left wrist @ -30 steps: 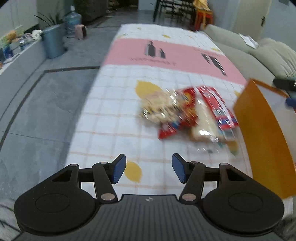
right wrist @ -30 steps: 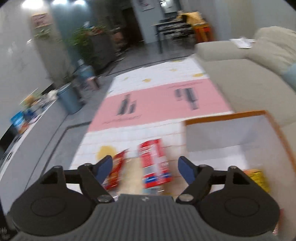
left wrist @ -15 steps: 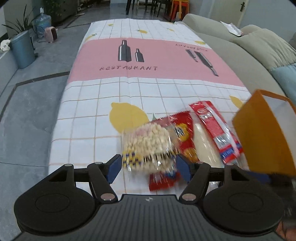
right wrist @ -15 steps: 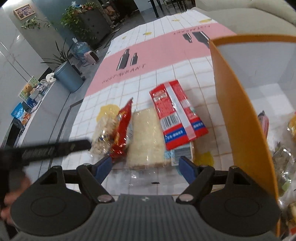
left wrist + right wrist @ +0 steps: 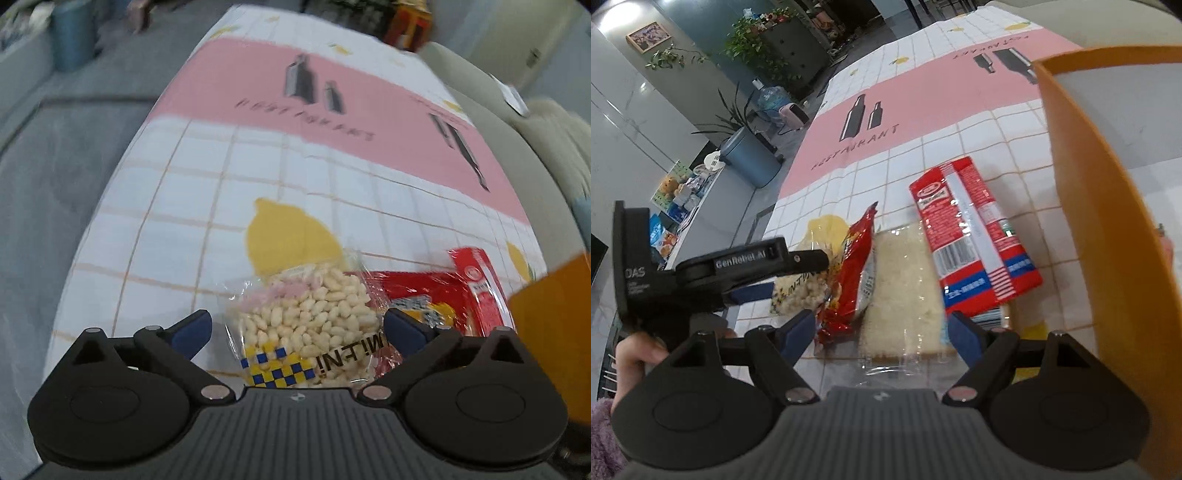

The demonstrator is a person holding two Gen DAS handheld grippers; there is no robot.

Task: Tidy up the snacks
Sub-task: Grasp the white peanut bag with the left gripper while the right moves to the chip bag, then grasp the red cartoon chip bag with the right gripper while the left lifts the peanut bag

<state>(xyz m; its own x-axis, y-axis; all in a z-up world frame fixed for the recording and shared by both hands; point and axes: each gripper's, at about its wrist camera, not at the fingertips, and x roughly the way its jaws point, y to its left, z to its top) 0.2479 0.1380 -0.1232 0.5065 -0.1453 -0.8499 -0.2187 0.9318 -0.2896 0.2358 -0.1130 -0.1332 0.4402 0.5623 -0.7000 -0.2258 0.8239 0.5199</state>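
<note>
A clear bag of puffed rice (image 5: pixel 310 325) lies on the tablecloth between the open fingers of my left gripper (image 5: pixel 297 330); it also shows in the right wrist view (image 5: pixel 801 291). Beside it lie a red snack bag (image 5: pixel 855 273), a clear-wrapped pale cake (image 5: pixel 905 295) and a red and white packet (image 5: pixel 971 236). My right gripper (image 5: pixel 882 338) is open, with the near end of the cake between its fingers. My left gripper shows there too (image 5: pixel 792 291), straddling the rice bag.
An orange-rimmed box (image 5: pixel 1108 192) stands right of the snacks, with more snacks inside. The tablecloth (image 5: pixel 258 155) has a pink band and lemon prints. A sofa (image 5: pixel 517 122) runs along the right. Floor lies left of the table.
My left gripper has moved down and forward so the puffed rice bag is between its fingers. My right gripper has come lower and closer to the cake.
</note>
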